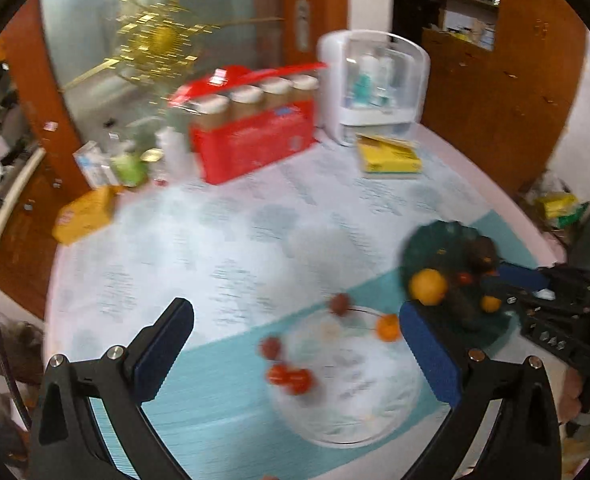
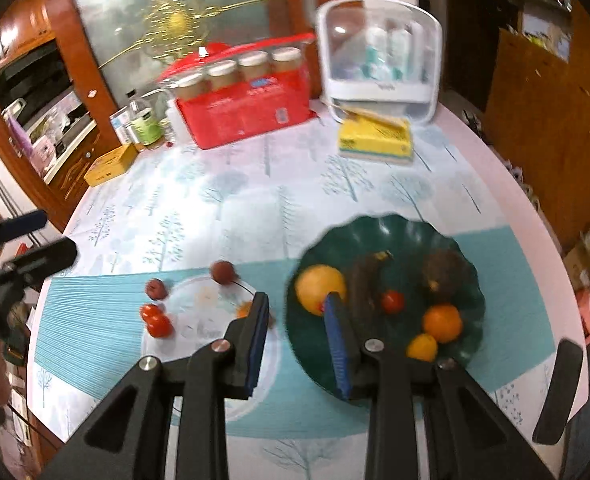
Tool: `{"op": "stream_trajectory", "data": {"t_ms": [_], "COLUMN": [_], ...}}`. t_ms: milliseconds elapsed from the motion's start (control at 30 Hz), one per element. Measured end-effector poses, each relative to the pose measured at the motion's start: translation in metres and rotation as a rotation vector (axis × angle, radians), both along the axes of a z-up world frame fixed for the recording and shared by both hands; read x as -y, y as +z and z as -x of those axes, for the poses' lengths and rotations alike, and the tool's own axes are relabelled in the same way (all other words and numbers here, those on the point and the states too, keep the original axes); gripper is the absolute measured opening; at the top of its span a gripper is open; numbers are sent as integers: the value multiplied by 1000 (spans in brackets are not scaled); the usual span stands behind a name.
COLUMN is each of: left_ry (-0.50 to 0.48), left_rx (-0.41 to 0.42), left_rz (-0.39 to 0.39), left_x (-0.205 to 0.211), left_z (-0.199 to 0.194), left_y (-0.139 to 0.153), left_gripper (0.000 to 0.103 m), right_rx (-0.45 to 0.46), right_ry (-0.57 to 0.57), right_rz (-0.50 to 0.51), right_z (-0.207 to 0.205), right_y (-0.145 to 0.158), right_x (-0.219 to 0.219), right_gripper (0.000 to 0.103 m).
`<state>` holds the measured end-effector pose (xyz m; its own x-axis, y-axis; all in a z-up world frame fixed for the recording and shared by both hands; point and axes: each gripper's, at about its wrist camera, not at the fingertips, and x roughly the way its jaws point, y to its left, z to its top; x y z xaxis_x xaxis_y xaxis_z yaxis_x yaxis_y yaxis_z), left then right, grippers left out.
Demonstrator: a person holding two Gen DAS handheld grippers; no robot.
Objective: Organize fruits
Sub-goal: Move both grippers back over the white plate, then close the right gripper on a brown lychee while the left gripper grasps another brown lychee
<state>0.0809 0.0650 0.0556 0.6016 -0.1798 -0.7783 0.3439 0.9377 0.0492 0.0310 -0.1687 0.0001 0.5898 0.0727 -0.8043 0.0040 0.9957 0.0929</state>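
A dark green plate [image 2: 375, 226] holds a large orange [image 2: 321, 288], a dark banana [image 2: 365, 288], a cherry tomato [image 2: 392, 301], a brown round fruit [image 2: 447, 272] and two small oranges [image 2: 442, 322]. Left of it, a clear plate [image 2: 203, 332] carries two tomatoes [image 2: 157, 320], two reddish fruits [image 2: 223, 271] and a small orange [image 2: 243, 311]. My right gripper [image 2: 296, 300] hangs above the gap between the plates, shut with nothing between its pads. My left gripper [image 1: 293, 312] is wide open and empty above the clear plate [image 1: 355, 392]. The green plate [image 1: 435, 232] lies to its right.
At the back of the round table stand a red box of jars [image 2: 247, 108], a white clear-fronted container [image 2: 379, 60], a yellow box [image 2: 375, 140], a yellow carton [image 2: 111, 164] and bottles [image 2: 143, 120]. Wooden cabinets surround the table. The left gripper [image 2: 43, 238] shows at the left edge.
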Motion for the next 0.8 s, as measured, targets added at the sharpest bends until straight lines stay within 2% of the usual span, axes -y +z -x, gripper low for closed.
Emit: {"op": "stream_trajectory", "data": {"t_ms": [133,300,500,667,800], "left_ry": [54,83,114,108,113], "left_rx": [26,-25,-162,-274,-347], "left_rz": [-21,-1,-5,-21,-8], "left_x": [-30,-51,-53,-42,-36], "left_z": [-13,-39,-68,-82,-87], "left_y": [8,-8,-72,-136,-171], "left_gripper": [102,102,102,99,96], "right_rx": [-3,-33,-118,-225,-294], "right_ry": [35,72,90,77,65], "right_rz": [12,4,-46,-86,-121], "right_z": [-22,-58,-101,-127,-137], "right_y": [14,16,-12,-58,-91], "right_x": [-26,-46,-63,-66,-65], "right_gripper": [29,29,29,29,29]}}
